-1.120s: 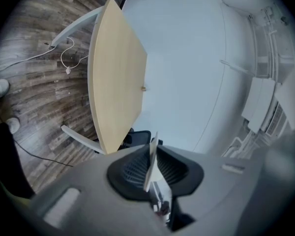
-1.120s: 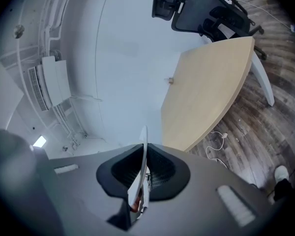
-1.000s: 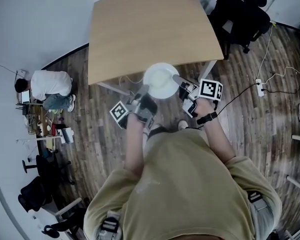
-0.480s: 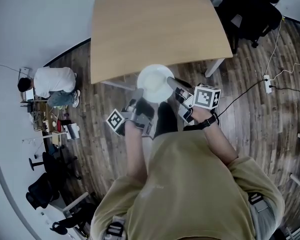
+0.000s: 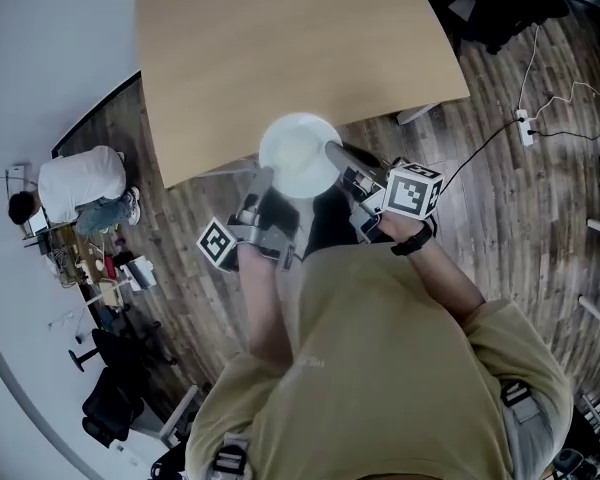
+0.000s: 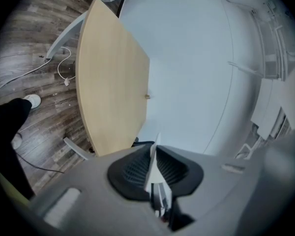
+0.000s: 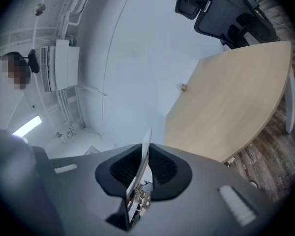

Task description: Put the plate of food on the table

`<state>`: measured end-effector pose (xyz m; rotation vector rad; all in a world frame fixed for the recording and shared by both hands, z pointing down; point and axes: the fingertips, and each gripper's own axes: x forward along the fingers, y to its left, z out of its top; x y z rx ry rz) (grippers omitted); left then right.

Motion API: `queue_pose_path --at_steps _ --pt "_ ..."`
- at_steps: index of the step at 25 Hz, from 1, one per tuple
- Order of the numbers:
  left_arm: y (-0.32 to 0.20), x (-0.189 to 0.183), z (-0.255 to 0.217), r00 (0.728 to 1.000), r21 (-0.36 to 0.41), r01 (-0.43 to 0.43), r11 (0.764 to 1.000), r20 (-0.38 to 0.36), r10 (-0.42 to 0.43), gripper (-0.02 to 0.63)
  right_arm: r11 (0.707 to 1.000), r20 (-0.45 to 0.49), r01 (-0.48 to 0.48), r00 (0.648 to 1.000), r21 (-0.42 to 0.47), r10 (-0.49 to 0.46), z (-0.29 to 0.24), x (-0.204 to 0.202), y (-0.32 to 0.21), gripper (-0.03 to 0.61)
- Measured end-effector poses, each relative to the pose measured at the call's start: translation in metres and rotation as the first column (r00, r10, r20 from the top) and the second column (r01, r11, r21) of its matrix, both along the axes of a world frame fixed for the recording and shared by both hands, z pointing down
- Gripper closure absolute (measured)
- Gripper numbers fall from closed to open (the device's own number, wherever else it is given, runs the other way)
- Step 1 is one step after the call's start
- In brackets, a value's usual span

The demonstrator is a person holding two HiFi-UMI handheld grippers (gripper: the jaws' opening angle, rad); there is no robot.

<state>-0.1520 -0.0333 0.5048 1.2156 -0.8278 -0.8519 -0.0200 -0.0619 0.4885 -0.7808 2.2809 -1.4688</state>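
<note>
A white plate [image 5: 300, 155] hangs at the near edge of the pale wooden table [image 5: 300, 38], partly over the tabletop and partly over the floor. My left gripper [image 5: 261, 180] is shut on its near-left rim, and my right gripper [image 5: 335, 152] is shut on its near-right rim. The left gripper view shows the plate [image 6: 152, 166] edge-on as a thin white line between the black pads, with the table [image 6: 113, 82] beyond. The right gripper view shows the same: the plate's rim [image 7: 143, 163] between the pads, the table [image 7: 231, 102] to the right. What lies on the plate I cannot make out.
A person in a white shirt [image 5: 80, 183] crouches on the wooden floor at the left, beside clutter. A black office chair [image 5: 500, 8] stands at the table's far right. A power strip with cables [image 5: 525, 128] lies on the floor. A small object [image 6: 147, 96] sits at the table's far edge.
The plate, still held by both grippers, has drifted a little left and further over the table's near edge. The head camera has shifted, so the table now fills more of the top.
</note>
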Motion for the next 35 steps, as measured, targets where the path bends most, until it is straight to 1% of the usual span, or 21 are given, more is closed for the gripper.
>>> queue_pose_path --at_steps 5,8,11,16,20,22,25,26,28,30,31,35 --pt "-0.045 -0.044 -0.001 1.0 0.006 -0.002 1.0 -0.023 0.002 0.58 0.999 -0.027 -0.022 0.999 0.03 0.023 -0.009 -0.044 -0.045 0.534" --pt "-0.076 -0.072 -0.009 1.0 0.021 -0.018 1.0 0.006 0.018 0.581 0.999 -0.046 -0.006 0.999 0.042 0.008 -0.018 -0.074 -0.077 0.534" --pt "-0.104 -0.096 -0.011 0.999 0.024 -0.031 0.999 0.039 0.03 0.586 1.0 -0.057 -0.005 0.998 0.017 0.006 -0.019 -0.099 -0.107 0.531" --pt "-0.147 -0.127 -0.011 0.999 0.016 -0.043 0.999 0.033 0.043 0.591 0.999 -0.047 -0.05 0.998 -0.013 0.05 -0.018 -0.13 -0.153 0.535" --pt "-0.168 -0.132 -0.003 0.998 -0.002 -0.051 0.999 0.024 0.051 0.591 0.997 -0.063 -0.058 0.996 -0.044 0.056 -0.008 -0.135 -0.174 0.537" --pt "-0.178 -0.129 0.003 0.997 0.002 -0.062 0.998 0.056 0.062 0.594 0.996 -0.067 -0.066 0.996 -0.063 0.062 0.0 -0.132 -0.182 0.538" --pt "-0.2 -0.125 0.008 0.986 0.027 -0.08 0.996 0.149 0.075 0.597 0.995 -0.053 -0.074 0.996 -0.067 0.071 0.009 -0.128 -0.203 0.538" --pt "-0.208 -0.125 0.01 0.983 0.029 -0.086 0.996 0.164 0.08 0.598 0.995 -0.046 -0.075 0.996 -0.065 0.072 0.011 -0.129 -0.212 0.538" --pt "-0.227 -0.126 0.018 0.981 0.022 -0.098 0.995 0.17 0.092 0.598 0.993 -0.053 -0.081 0.996 -0.08 0.077 0.02 -0.128 -0.232 0.537" --pt "-0.247 -0.124 0.025 0.977 0.017 -0.111 0.994 0.184 0.106 0.6 0.992 -0.081 -0.083 0.994 -0.096 0.075 0.029 -0.125 -0.251 0.534" --pt "-0.256 -0.121 0.029 0.973 0.015 -0.119 0.993 0.203 0.113 0.6 0.992 -0.102 -0.079 0.992 -0.097 0.069 0.034 -0.123 -0.259 0.531" --pt "-0.287 -0.109 0.044 0.937 0.004 -0.152 0.988 0.319 0.143 0.6 0.993 -0.213 -0.043 0.977 -0.11 0.019 0.063 -0.113 -0.288 0.512"
